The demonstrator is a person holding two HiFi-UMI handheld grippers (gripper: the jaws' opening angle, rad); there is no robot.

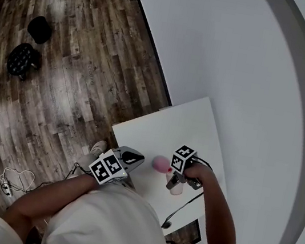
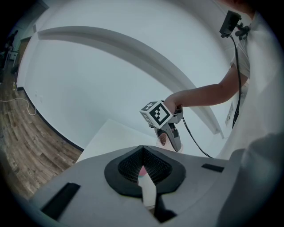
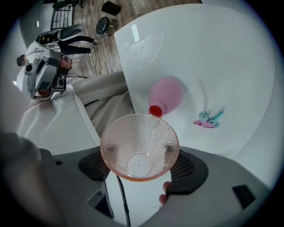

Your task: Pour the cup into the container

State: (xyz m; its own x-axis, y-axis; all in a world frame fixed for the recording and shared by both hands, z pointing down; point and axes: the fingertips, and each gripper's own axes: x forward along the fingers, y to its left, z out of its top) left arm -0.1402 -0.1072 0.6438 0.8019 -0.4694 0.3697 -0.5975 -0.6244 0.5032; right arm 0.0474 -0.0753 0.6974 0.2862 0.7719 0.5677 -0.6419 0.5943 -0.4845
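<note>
Clamping the pink cup (image 3: 140, 146) in the right gripper (image 3: 142, 170), you are holding its rim just beside the pink container (image 3: 166, 95) on the table (image 3: 213, 57), apparently readying the pour, while your left gripper (image 2: 143, 170) is hanging closed and empty at near left.

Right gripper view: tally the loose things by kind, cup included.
Cup: 1
Pink container: 1
Pink-and-teal cluster: 1 (pieces too small to split)
Total: 3
</note>
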